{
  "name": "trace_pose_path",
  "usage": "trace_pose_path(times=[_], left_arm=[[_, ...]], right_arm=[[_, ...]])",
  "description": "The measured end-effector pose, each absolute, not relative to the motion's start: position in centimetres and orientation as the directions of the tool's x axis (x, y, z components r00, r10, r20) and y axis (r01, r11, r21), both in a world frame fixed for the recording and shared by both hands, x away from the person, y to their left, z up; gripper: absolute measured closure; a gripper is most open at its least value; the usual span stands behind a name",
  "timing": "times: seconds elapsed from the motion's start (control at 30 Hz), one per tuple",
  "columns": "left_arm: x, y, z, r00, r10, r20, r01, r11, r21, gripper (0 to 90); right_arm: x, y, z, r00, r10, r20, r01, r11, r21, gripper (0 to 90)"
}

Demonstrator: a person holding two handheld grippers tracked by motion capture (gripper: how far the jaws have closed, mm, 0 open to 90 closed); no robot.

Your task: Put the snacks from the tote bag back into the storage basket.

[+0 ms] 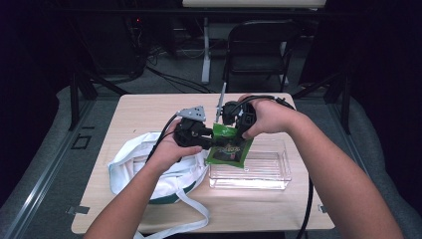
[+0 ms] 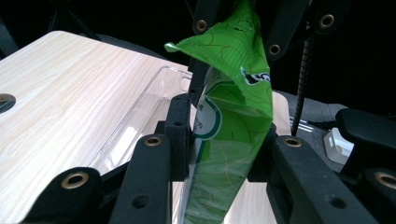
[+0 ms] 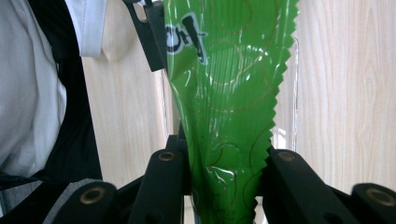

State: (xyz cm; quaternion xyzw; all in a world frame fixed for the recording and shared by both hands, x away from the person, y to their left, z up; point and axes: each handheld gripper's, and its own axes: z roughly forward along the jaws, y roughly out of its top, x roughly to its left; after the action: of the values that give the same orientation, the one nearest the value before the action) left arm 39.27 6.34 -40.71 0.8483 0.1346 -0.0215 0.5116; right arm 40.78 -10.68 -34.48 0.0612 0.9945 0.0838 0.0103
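Note:
A green snack packet [image 1: 230, 148] hangs just above the table's middle, over the left end of a clear plastic box [image 1: 278, 178]. My left gripper [image 1: 211, 142] comes in from the left and is shut on the packet's side. My right gripper [image 1: 234, 130] reaches down from the far side and is shut on its top edge. In the left gripper view the jaws of the left gripper [image 2: 223, 149] pinch the packet [image 2: 229, 116], with the other gripper's jaws above it. In the right gripper view the right gripper [image 3: 224, 163] clamps the packet's [image 3: 224, 93] serrated end.
A white cloth bag [image 1: 134, 159] with long straps lies at the left of the wooden table [image 1: 149, 107], under my left forearm. The clear box [image 2: 140, 116] is open-topped. A dark folding chair [image 1: 259, 50] stands beyond the far edge.

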Motion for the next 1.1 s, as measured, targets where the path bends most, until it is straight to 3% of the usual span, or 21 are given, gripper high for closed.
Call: trace_pose_path(times=[1.1], left_arm=[[40.0,7.9,-41.5,0.917,0.307,-0.254,0.372,-0.430,0.823,52.4]], right_arm=[[41.3,-11.1,-34.7,-0.989,0.131,-0.063,0.122,0.985,0.122,75.7]])
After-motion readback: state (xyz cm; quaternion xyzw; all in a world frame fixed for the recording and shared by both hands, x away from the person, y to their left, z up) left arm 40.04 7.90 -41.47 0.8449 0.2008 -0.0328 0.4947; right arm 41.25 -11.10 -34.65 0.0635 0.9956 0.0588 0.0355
